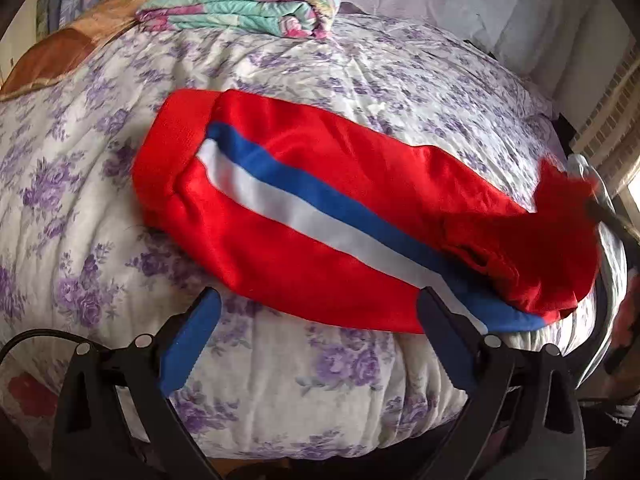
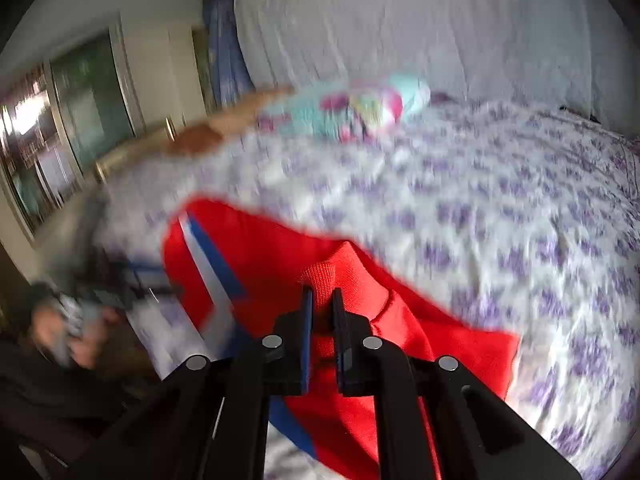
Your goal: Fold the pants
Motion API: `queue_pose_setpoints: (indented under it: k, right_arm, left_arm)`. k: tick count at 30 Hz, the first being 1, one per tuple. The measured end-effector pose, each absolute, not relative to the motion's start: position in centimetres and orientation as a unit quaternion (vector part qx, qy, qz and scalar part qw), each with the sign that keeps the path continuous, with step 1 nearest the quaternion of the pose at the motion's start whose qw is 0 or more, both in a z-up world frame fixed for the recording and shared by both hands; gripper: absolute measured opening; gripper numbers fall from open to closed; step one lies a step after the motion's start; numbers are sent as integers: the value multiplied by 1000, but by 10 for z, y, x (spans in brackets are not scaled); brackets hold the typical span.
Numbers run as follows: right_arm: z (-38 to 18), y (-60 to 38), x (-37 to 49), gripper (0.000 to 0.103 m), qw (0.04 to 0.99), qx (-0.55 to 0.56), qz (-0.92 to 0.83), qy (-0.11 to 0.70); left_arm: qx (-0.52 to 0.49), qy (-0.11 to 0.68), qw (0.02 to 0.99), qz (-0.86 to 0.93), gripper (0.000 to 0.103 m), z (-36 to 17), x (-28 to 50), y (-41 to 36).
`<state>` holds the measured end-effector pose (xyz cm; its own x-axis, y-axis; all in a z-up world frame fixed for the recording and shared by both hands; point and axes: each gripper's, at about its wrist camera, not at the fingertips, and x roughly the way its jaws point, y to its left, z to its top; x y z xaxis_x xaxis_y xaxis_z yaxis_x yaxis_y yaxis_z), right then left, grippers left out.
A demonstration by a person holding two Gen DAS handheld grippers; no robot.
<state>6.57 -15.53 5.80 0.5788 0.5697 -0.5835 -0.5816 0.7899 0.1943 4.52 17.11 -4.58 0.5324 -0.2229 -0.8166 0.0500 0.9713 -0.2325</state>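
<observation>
Both wrist views close over pants point(image 1: 320, 216)

I am working in a bedroom of a home. A wide bed fills both views, covered by a white quilted bedspread printed with purple flowers point(image 1: 300, 380). At its far end lies a folded turquoise quilt with pink blossoms point(image 1: 244, 6), beside a shiny orange-brown satin cover point(image 1: 68, 48). Behind the bed hangs pale, wrinkled lilac fabric point(image 2: 400, 32). In my right view, blurred, a cream wall with glass-panelled sliding doors point(image 2: 88, 92) runs along the left, and a blue patterned cloth point(image 2: 226, 40) hangs in the corner.
</observation>
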Motion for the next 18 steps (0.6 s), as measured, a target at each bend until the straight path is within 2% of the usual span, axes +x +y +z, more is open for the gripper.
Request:
queue_pose_setpoints:
  k: [3, 9, 11, 13, 15, 18]
  right_arm:
    - [48, -106, 68, 9, 873, -48, 356, 329]
    - [-29, -49, 62, 11, 849, -146, 349, 369]
    - [-27, -51, 53, 14, 851, -160, 357, 351]
    - [-20, -55, 48, 24, 851, -164, 365, 341]
    - [-13, -58, 44, 27, 852, -180, 364, 329]
    - [-5, -63, 36, 38, 856, -204, 358, 312]
  left_arm:
    - [-102, 480, 868, -74, 95, -49, 47, 174]
    - [-96, 480, 869, -79, 95, -50, 44, 168]
    - [-93, 481, 868, -79, 95, -52, 44, 168]
    - [-94, 482, 867, -79, 95, -53, 44, 168]
    - [-98, 481, 868, -78, 95, -53, 45, 168]
    - [-100, 480, 868, -79, 95, -53, 44, 168]
